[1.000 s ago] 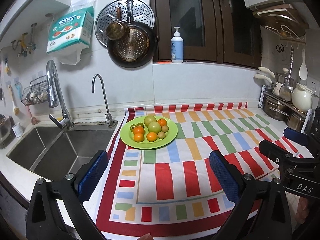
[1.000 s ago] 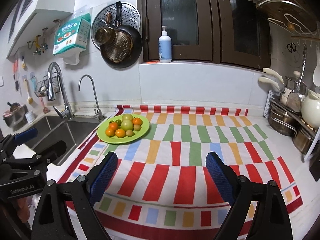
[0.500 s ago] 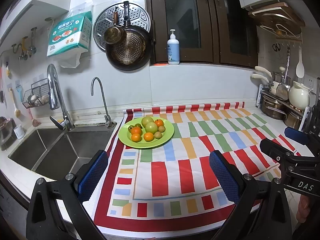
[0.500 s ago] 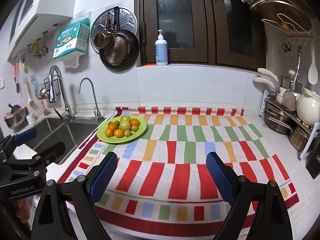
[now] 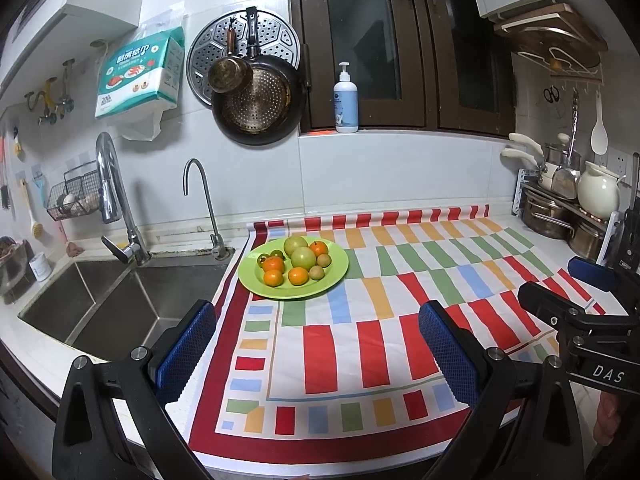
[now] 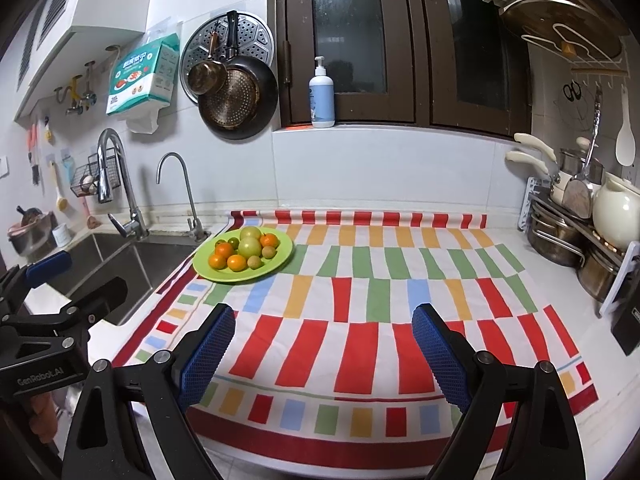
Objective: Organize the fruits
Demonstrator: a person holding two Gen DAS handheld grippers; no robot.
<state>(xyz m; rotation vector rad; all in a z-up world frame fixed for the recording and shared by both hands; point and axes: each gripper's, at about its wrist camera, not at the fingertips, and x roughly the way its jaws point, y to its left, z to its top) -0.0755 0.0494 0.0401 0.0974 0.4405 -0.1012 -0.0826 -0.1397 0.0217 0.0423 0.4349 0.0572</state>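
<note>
A green plate (image 5: 338,276) (image 6: 280,258) sits on the striped cloth beside the sink, holding several small fruits: orange tangerines (image 5: 298,276) (image 6: 237,263), pale green fruits (image 5: 303,257) (image 6: 249,246) and small brownish ones (image 5: 317,272). My left gripper (image 5: 316,344) hangs open above the cloth's near left part, well short of the plate, with nothing between its blue pads. My right gripper (image 6: 322,348) stands open over the cloth's near middle, also empty. Each gripper shows at the edge of the other's view, the right gripper (image 5: 576,292) there and the left gripper (image 6: 76,280) here.
A double steel sink (image 5: 112,304) with two taps lies left of the cloth. Pots, a white jug (image 5: 596,192) and utensils crowd a rack at the right. Pans and a steamer tray hang on the tiled wall; a soap bottle (image 5: 346,100) stands on the window ledge.
Both views have shifted slightly, showing more of the cloth's near edge; the plate sits a little higher in view. Both grippers stay open and empty.
</note>
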